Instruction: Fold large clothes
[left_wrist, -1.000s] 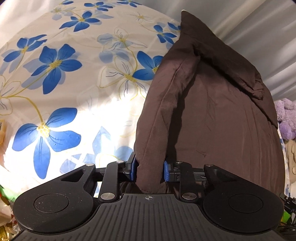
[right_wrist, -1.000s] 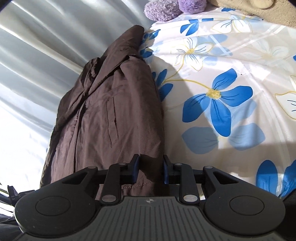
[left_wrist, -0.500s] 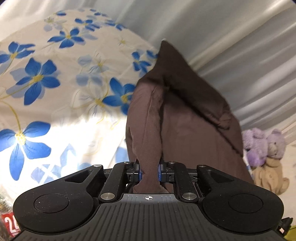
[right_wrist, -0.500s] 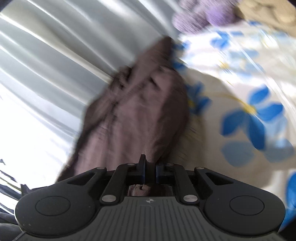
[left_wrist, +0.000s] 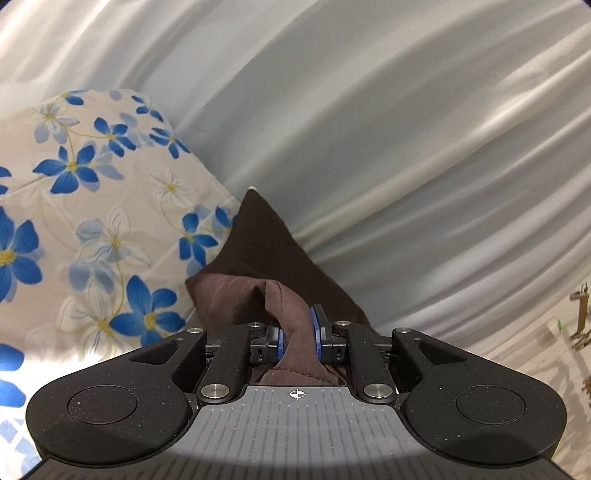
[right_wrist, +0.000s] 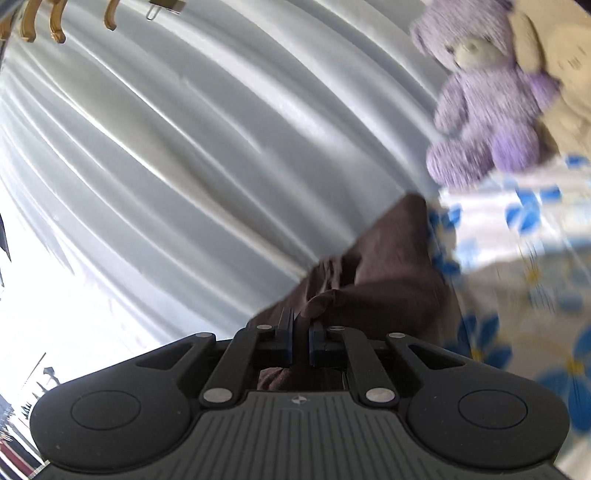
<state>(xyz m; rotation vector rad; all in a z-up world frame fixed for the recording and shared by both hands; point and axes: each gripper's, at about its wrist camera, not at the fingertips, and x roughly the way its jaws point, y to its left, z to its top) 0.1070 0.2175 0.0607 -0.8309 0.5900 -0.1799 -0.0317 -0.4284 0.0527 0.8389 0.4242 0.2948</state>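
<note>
A dark brown garment (left_wrist: 258, 258) lies at the far edge of a bed with a blue-flowered sheet (left_wrist: 92, 221). My left gripper (left_wrist: 298, 338) is shut on a bunched fold of it and holds that edge lifted off the bed. My right gripper (right_wrist: 301, 338) is shut on another edge of the same brown garment (right_wrist: 391, 280), also lifted. Most of the cloth hangs away below the grippers, out of sight.
A pale grey curtain (left_wrist: 406, 129) hangs right behind the bed and also fills the right wrist view (right_wrist: 184, 147). A purple teddy bear (right_wrist: 480, 99) and a beige plush toy (right_wrist: 561, 66) sit on the flowered sheet (right_wrist: 517, 280) at the right. Wooden hooks (right_wrist: 55, 18) hang at top left.
Both grippers closed on the garment's near edge and have risen and tilted up, pulling the cloth off the bed. The curtain now fills both views.
</note>
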